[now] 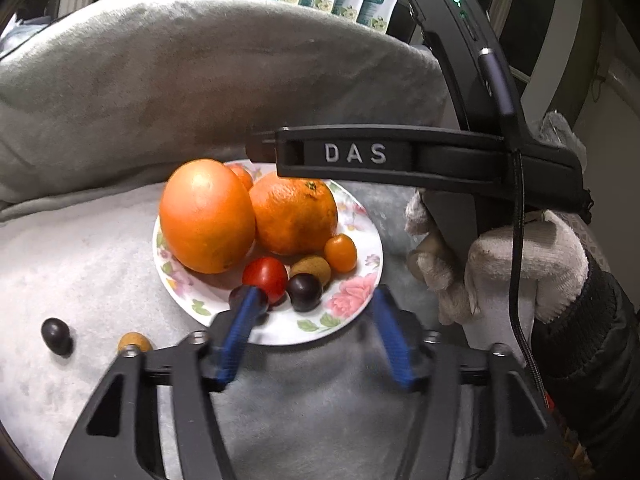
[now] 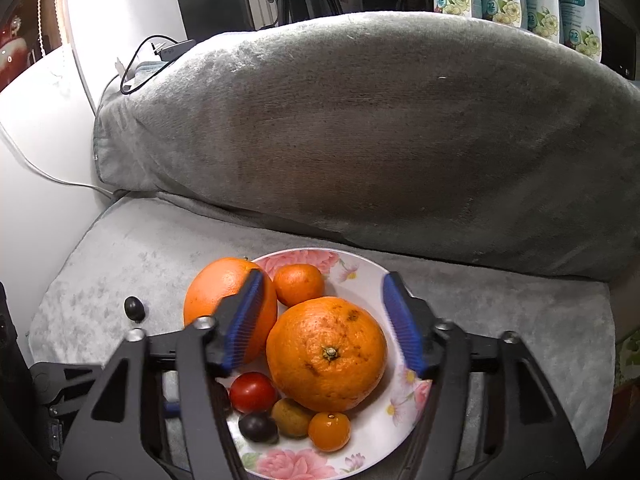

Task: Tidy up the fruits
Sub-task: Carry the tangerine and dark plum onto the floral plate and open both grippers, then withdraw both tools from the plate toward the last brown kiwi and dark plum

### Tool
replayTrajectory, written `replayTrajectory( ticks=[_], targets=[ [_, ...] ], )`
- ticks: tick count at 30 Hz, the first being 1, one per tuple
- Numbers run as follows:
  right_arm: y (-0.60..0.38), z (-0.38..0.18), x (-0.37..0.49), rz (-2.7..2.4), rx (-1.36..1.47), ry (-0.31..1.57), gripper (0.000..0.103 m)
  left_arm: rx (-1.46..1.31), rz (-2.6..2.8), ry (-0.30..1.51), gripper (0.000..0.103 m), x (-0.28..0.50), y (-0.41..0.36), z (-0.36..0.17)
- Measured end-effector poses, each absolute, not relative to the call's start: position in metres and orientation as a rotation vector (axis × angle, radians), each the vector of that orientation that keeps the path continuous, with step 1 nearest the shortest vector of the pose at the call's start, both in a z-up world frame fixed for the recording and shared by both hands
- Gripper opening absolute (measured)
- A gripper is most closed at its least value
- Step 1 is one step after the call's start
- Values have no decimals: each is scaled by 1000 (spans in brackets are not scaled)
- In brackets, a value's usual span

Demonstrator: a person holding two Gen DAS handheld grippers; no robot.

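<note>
1. Grey plush sofa cushion (image 2: 168,248) is seen carrying white floral china plate (image 2: 360,272).
2. Large smooth orange (image 1: 206,216), rough-skinned orange (image 2: 326,354) and small fruits are piled on the plate.
3. Dark oval plum (image 1: 56,336) is left on the cushion's left edge.
4. Left gripper (image 1: 316,304) and right gripper (image 2: 324,296) are held wide apart, nothing gripped.

Floral plate (image 2: 360,276) heaped with oranges (image 2: 326,354), two small fruits (image 1: 56,334) beside it

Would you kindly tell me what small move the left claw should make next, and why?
Probably swing the open, empty left claw left toward the dark fruit and the brown fruit, since both lie on the cushion outside the plate.
</note>
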State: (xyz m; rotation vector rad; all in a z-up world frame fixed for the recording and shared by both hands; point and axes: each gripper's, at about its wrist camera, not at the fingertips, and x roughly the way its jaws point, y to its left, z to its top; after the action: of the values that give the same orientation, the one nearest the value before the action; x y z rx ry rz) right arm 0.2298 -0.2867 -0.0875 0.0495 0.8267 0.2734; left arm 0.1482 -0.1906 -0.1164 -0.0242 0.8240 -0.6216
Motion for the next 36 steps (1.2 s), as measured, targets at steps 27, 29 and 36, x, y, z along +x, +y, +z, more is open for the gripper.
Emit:
replayTrajectory(
  ticks=[27, 29, 36],
  targets=[
    [-288, -61, 205, 218, 47, 762, 92, -18, -600, 792, 72, 136, -179, -107],
    [-287, -58, 200, 210, 43, 747, 92, -20, -598, 785, 72, 132, -175, -105],
    [-280, -54, 188, 219, 35, 748, 92, -29, -598, 765, 73, 121, -163, -95]
  ],
)
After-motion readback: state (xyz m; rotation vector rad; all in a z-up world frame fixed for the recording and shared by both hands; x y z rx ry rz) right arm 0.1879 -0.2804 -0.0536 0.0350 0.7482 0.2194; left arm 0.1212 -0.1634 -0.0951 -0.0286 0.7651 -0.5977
